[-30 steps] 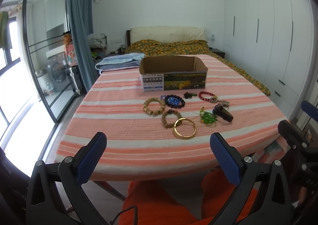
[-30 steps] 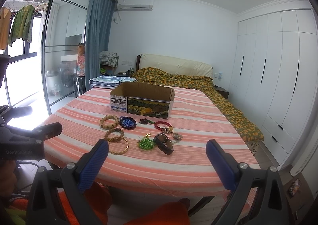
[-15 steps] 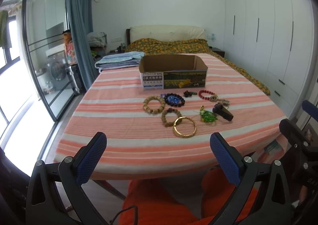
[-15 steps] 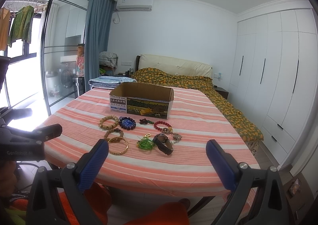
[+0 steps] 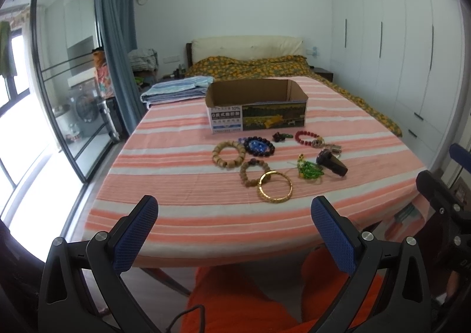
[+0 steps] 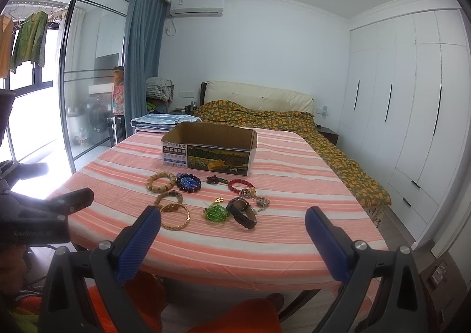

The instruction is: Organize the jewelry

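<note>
Nothing has moved since before; both tools, left tool (image 5: 231, 225) and right tool (image 6: 232, 237), stay wide open and empty; jewelry (image 5: 275, 160) lies on the desk (image 5: 176, 185) beside the box (image 5: 256, 106); no piece looks put away yet.

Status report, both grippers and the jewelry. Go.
Left gripper and right gripper: jaws open, empty, short of the table. Jewelry, gold bangle nearest, all loose on the striped cloth; cardboard box behind. Nothing in the way.

The cardboard box (image 6: 208, 146) reads "10%"; the rest seems illegible.
</note>
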Demonstrator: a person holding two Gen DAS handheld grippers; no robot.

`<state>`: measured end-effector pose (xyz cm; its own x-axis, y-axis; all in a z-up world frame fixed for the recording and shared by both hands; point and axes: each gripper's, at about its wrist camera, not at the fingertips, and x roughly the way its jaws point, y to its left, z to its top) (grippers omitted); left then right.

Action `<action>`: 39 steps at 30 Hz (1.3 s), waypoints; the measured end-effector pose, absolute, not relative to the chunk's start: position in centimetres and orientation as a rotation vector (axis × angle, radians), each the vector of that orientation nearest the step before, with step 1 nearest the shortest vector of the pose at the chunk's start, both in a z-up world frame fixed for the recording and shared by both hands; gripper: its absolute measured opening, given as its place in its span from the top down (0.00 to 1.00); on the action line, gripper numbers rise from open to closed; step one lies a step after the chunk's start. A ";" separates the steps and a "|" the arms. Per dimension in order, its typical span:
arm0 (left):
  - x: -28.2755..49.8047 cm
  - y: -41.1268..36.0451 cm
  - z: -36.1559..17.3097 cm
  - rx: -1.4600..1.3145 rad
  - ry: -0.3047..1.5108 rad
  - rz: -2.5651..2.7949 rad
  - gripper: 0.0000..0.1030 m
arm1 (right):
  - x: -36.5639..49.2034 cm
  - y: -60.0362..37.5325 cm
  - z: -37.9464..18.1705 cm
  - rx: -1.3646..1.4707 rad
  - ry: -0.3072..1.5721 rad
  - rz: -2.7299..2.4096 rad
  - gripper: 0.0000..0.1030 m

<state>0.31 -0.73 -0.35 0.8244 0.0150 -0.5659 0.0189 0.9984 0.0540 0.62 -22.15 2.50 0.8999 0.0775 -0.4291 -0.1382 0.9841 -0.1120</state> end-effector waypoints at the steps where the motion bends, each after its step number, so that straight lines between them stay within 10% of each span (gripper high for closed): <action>1: 0.3 -0.8 -0.4 0.060 0.602 -0.004 0.00 | 0.6 -22.2 2.5 -0.138 0.438 0.113 0.03; 39: 6.5 -0.8 -2.6 0.098 0.689 0.022 0.00 | 7.1 -23.2 0.2 -0.087 0.563 0.124 0.03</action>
